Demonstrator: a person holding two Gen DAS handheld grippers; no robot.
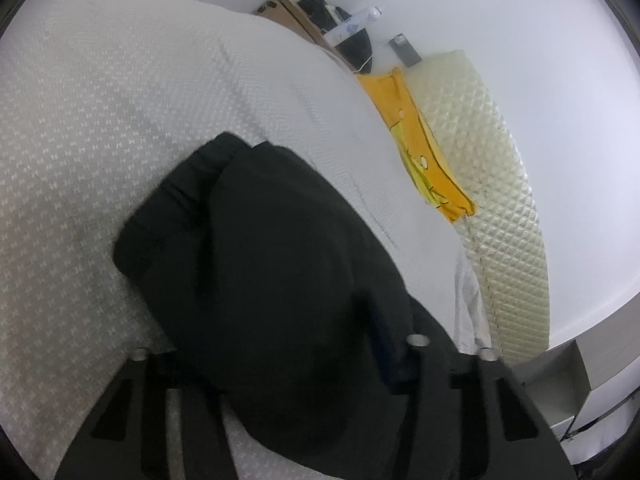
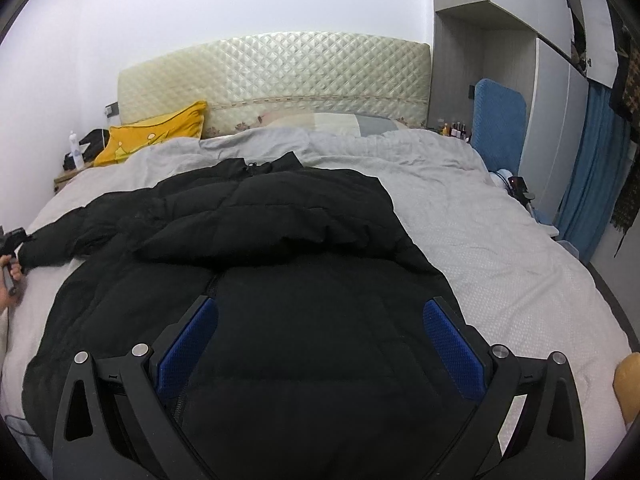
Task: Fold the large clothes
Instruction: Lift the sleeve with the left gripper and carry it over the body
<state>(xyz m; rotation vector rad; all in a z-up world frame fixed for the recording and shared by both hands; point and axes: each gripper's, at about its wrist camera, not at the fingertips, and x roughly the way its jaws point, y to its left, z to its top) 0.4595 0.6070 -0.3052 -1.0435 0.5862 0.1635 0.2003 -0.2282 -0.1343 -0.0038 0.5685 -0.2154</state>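
A black puffer jacket (image 2: pixel 280 220) lies spread on the bed (image 2: pixel 500 260), collar toward the headboard, with one sleeve folded across its chest. Its other sleeve (image 2: pixel 60 244) stretches out to the left. My left gripper (image 2: pixel 10 248), held by a hand (image 2: pixel 14 270), is at that cuff. In the left wrist view the left gripper (image 1: pixel 288 320) is shut on the sleeve (image 1: pixel 240 240), whose puffy fabric fills the gap and hides the left finger. My right gripper (image 2: pixel 320 304) stands open over the jacket's lower body, its blue pads (image 2: pixel 192 344) bare.
A yellow pillow (image 2: pixel 156 136) leans on the quilted headboard (image 2: pixel 280 76). At the back left a nightstand (image 2: pixel 68 176) carries a white bottle (image 2: pixel 73 146) and a dark bag. A blue padded board (image 2: pixel 498 120) and wardrobes stand at the right of the bed.
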